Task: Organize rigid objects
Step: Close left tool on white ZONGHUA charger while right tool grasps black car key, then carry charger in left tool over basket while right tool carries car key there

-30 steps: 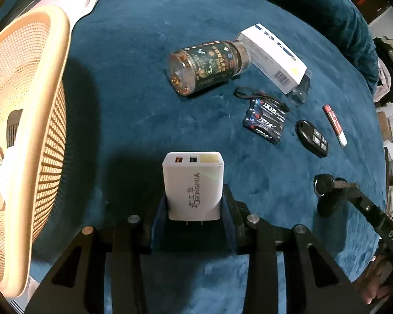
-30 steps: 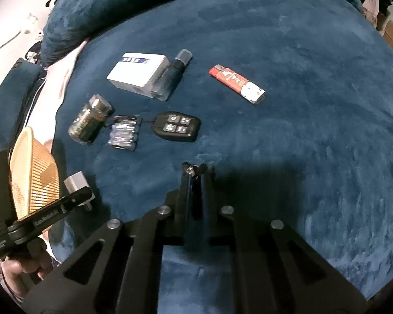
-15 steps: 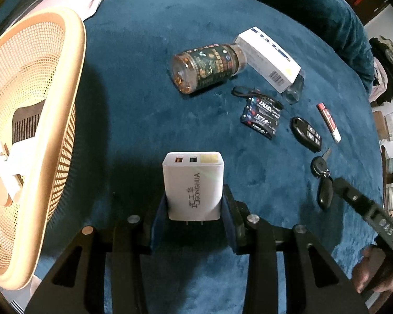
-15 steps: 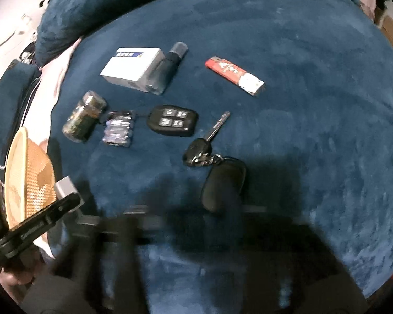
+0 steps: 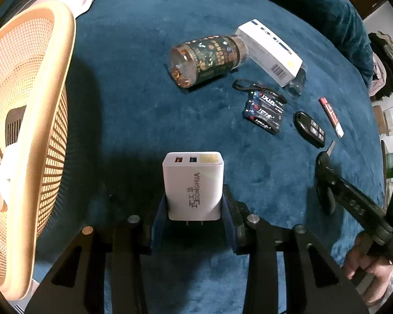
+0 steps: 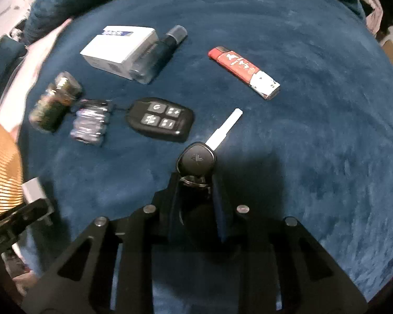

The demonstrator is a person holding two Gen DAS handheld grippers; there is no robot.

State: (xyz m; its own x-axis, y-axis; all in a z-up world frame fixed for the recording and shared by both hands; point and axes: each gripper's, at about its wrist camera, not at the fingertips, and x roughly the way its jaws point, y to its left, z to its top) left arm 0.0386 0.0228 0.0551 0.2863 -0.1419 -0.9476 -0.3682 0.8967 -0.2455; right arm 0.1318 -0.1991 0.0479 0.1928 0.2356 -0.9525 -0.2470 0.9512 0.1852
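Note:
My left gripper is shut on a white USB charger, held above the blue plush surface beside the orange mesh basket. My right gripper has its fingers on either side of the key ring and black pouch of a car key, whose blade points up and right. The pouch is mostly hidden under the gripper. The key and right gripper also show in the left wrist view.
A black remote fob, a battery pack, a patterned jar, a white box, a dark spray bottle and a red lighter lie on the surface. The basket holds white and dark items.
My right gripper let go of the key set, pulled back, then came forward over it with the jaws apart. My left gripper kept the charger and shifted slightly toward the basket.

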